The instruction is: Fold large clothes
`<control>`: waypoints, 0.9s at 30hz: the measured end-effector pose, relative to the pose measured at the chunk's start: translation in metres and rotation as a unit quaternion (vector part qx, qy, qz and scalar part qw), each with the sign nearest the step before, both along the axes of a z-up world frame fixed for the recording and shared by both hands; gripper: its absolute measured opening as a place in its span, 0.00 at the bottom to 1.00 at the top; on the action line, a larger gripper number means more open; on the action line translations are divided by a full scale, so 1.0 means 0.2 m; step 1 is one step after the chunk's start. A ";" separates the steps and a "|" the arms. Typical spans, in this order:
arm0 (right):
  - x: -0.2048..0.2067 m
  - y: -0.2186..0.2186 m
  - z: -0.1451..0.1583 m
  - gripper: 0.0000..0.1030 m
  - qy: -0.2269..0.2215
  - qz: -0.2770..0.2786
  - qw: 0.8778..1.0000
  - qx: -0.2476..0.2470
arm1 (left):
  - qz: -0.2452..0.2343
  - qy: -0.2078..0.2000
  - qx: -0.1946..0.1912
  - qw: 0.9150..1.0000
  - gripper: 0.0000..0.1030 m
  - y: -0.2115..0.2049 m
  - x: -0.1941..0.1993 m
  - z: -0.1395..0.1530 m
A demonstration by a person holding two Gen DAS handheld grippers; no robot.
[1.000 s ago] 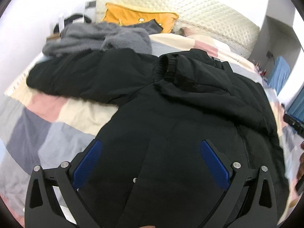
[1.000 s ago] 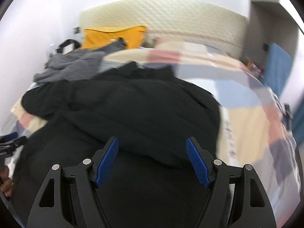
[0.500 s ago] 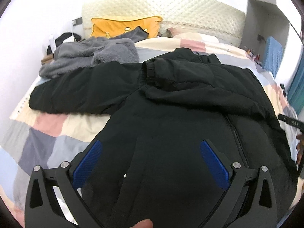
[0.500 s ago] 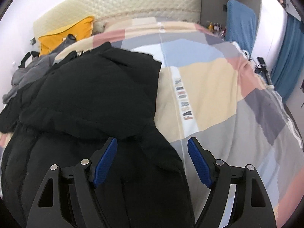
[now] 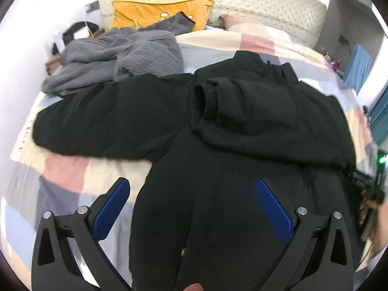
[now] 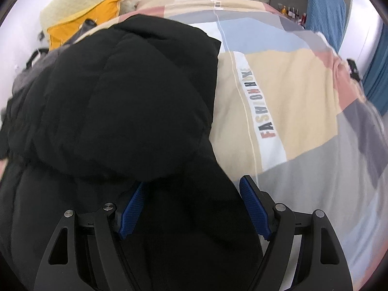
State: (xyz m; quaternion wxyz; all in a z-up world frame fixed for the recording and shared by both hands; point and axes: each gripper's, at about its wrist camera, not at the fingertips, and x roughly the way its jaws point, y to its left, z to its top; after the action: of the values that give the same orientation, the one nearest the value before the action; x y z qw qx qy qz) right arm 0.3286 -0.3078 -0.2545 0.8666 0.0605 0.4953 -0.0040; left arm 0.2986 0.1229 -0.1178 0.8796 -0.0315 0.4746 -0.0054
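Swung down within the last second onto the right hem of the black jacket (image 6: 116,111) spread on the bed (image 6: 303,97), right hand-held gripper (image 6: 191,206) half-open around a fold (perhaps not pinching yet), left hand-held gripper (image 5: 191,208) wide open, empty: next fold starting.

My black jacket (image 5: 242,145) runs off the near edge in both wrist views, so I cannot see its hem. In the right wrist view my right gripper (image 6: 194,206) has its left pad partly tucked under a jacket fold. At the far right of the left view, a hand (image 5: 366,208) with a dark device is blurred and cut off. The bottles (image 6: 291,12) by the far wall are too small to tell apart.
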 end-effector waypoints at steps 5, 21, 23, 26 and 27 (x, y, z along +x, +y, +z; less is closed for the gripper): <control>0.01 0.01 0.04 0.73 -0.038 -0.001 0.999 0.003 | -0.017 -0.007 -0.102 0.995 0.93 0.02 0.21 -0.01; 0.08 -0.05 0.05 0.74 -0.065 -0.018 0.997 0.048 | -0.050 -0.010 -0.130 0.990 0.62 -0.10 0.68 -0.26; 0.08 -0.04 0.05 0.74 -0.063 -0.017 0.997 0.045 | -0.040 -0.018 -0.142 0.989 0.63 -0.05 0.68 -0.28; 0.09 -0.03 0.03 0.74 -0.059 -0.019 0.997 0.050 | 0.006 -0.038 -0.119 0.992 0.83 0.03 0.67 -0.29; 0.10 -0.03 0.03 0.74 -0.055 -0.021 0.997 0.054 | 0.018 -0.041 -0.113 0.993 0.83 0.05 0.67 -0.30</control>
State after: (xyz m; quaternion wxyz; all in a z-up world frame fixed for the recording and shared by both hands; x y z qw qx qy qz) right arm 0.3477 -0.3143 -0.2484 0.8879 0.1175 0.4447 0.0082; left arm 0.4321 0.1328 -0.1782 0.8890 -0.1391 0.4339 -0.0443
